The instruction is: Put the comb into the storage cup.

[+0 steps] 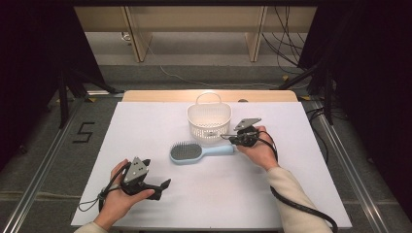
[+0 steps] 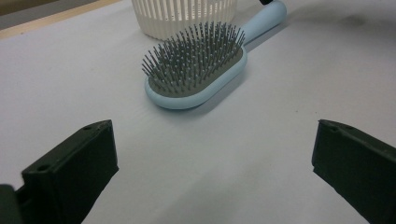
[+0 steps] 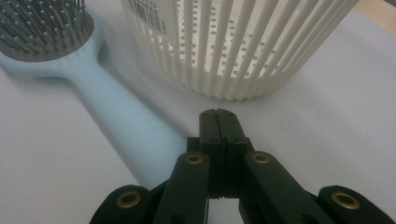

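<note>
A light blue hairbrush [image 1: 199,151] with grey bristles lies flat on the white table sheet [image 1: 160,126], bristles up, its handle toward the right. Just behind it stands a white slatted basket [image 1: 209,121] with a loop handle. My right gripper [image 1: 227,137] rests beside the handle's end, jaws pressed together with nothing between them; in the right gripper view the shut jaws [image 3: 217,122] lie next to the hairbrush handle [image 3: 126,126] and before the basket [image 3: 233,46]. My left gripper [image 1: 164,187] sits at the front left, jaws wide apart, facing the hairbrush [image 2: 196,70] from a distance.
The table's wooden far edge [image 1: 209,94] shows behind the basket. Black stands and cables flank the table on both sides. A cable trails from each gripper over the front of the sheet.
</note>
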`<state>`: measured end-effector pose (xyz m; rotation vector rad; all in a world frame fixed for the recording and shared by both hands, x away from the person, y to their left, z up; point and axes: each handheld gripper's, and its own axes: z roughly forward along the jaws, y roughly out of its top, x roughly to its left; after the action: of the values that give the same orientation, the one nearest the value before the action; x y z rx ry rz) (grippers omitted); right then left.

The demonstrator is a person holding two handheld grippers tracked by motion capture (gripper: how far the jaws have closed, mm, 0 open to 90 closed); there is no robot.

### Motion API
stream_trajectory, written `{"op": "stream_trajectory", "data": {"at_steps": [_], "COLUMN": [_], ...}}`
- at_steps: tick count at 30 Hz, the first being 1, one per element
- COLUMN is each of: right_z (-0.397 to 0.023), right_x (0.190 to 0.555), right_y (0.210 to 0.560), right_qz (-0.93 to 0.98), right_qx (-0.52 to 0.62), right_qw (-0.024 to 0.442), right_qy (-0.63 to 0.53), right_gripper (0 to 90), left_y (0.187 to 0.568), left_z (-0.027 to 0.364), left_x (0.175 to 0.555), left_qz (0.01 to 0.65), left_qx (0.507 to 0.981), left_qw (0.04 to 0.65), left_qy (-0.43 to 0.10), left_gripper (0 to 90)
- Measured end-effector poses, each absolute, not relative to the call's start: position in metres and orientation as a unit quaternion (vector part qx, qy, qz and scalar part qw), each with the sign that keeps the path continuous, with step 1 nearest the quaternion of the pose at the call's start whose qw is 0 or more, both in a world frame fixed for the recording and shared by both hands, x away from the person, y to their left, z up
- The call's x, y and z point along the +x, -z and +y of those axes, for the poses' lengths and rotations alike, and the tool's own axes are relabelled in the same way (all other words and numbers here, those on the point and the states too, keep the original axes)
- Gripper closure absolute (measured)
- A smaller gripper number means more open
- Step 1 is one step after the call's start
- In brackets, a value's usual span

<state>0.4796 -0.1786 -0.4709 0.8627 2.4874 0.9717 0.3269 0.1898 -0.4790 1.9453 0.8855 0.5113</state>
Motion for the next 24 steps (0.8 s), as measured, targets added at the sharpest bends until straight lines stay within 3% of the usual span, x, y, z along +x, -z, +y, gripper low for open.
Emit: {"op": "stream_trajectory", "data": {"at_steps": [24], "right_z": [-0.167], "right_x": [0.472], "right_y": [0.465], "right_qz": [0.911], "right_qx": [0.264], "right_qw": [0.127], "right_qy": [-0.29], "right_gripper": [90.0], "left_y": [0.479], "left_z": [0.191], "left_x": [0.326], "left_qz": [0.362], "left_qx": [0.786], "left_qw": [0.457], "left_qy": [-0.207], "left_gripper": [0.0]}}
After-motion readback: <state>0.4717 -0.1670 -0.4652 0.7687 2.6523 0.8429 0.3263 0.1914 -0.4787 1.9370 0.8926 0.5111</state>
